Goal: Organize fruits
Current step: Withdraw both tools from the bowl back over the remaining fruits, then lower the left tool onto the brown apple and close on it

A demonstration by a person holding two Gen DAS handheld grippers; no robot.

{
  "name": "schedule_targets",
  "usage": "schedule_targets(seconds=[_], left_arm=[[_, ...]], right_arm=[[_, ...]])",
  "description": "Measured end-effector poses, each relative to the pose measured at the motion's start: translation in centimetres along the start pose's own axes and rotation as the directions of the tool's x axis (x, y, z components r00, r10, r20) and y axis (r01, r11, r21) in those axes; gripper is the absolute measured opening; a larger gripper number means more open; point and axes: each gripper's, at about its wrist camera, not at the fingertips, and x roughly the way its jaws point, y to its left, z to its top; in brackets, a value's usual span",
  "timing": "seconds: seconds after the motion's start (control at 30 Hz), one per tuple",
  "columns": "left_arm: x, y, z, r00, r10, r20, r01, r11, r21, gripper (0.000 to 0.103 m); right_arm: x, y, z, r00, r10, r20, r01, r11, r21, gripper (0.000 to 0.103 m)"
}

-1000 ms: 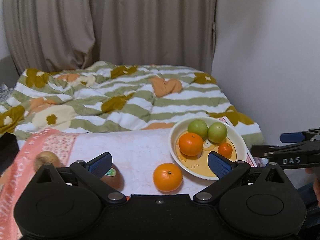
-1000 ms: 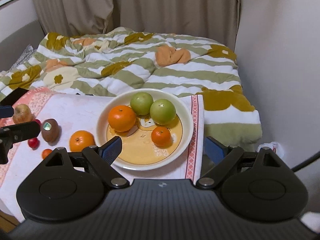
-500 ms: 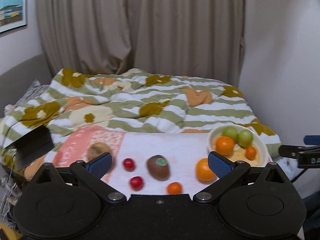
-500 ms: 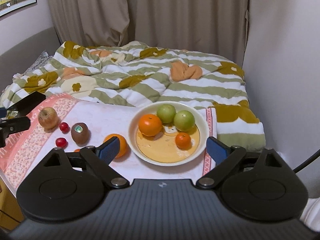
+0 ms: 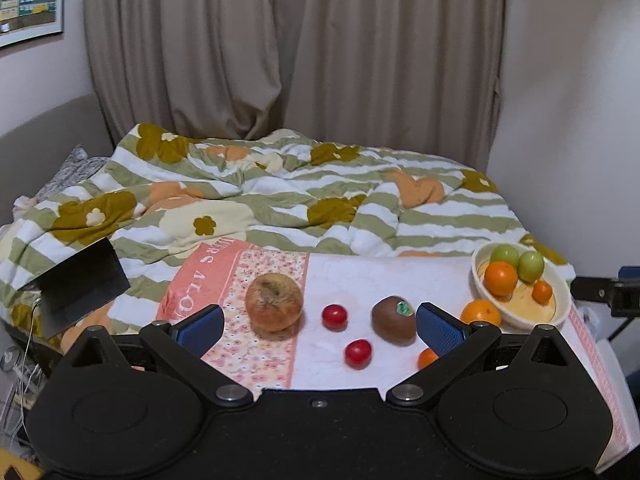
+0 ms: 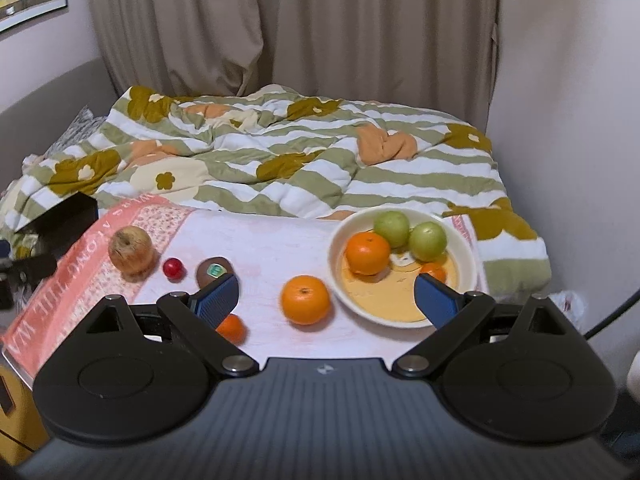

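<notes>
A cream bowl (image 6: pixel 470 258) holds an orange (image 6: pixel 367 253), two green fruits (image 6: pixel 392 228) and a small orange. Loose on the towel (image 6: pixel 260 244) lie a large orange (image 6: pixel 305 299), a kiwi (image 6: pixel 212 270), a brownish apple (image 6: pixel 131 249), a red tomato (image 6: pixel 173 268) and a small orange (image 6: pixel 232 328). In the left wrist view I see the apple (image 5: pixel 274 307), two tomatoes (image 5: pixel 334 316), the kiwi (image 5: pixel 393 319) and the bowl (image 5: pixel 560 304). My left gripper (image 5: pixel 320 326) is open and empty above the towel's near edge. My right gripper (image 6: pixel 326 300) is open and empty, with the large orange between its fingers' lines.
A striped flowered quilt (image 5: pixel 280 200) covers the bed behind the towel. A dark box (image 5: pixel 80 280) sits at the left. Curtains and a white wall (image 6: pixel 560 100) stand behind and to the right. The towel's near edge is close to both grippers.
Both grippers have pulled back and swung left, away from the bowl. The left view now takes in the apple, tomatoes and kiwi. Both stay open and empty.
</notes>
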Motion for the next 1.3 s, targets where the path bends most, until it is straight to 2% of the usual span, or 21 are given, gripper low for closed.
schedule_targets(seconds=[0.33, 0.57, 0.97, 1.3], left_arm=[[4.5, 5.3, 0.3, 0.991, -0.108, -0.081, 0.117, 0.986, 0.118, 0.103], [9.2, 6.6, 0.7, 0.977, -0.143, -0.157, 0.17, 0.969, 0.18, 0.103], [16.8, 6.5, 0.2, 0.966, -0.069, -0.251, 0.126, 0.967, 0.22, 0.103], [20.8, 5.8, 0.2, 0.953, -0.04, -0.299, 0.108, 0.971, 0.214, 0.102]], right_arm=[[1.6, 6.1, -0.6, 0.994, -0.099, -0.034, 0.103, 0.986, 0.132, 0.103], [4.7, 8.6, -0.8, 0.986, -0.138, -0.097, 0.152, 0.975, 0.161, 0.103], [13.6, 9.7, -0.3, 0.977, -0.068, -0.203, 0.088, 0.992, 0.093, 0.103], [19.6, 10.8, -0.2, 0.955, 0.005, -0.295, 0.003, 1.0, 0.028, 0.103]])
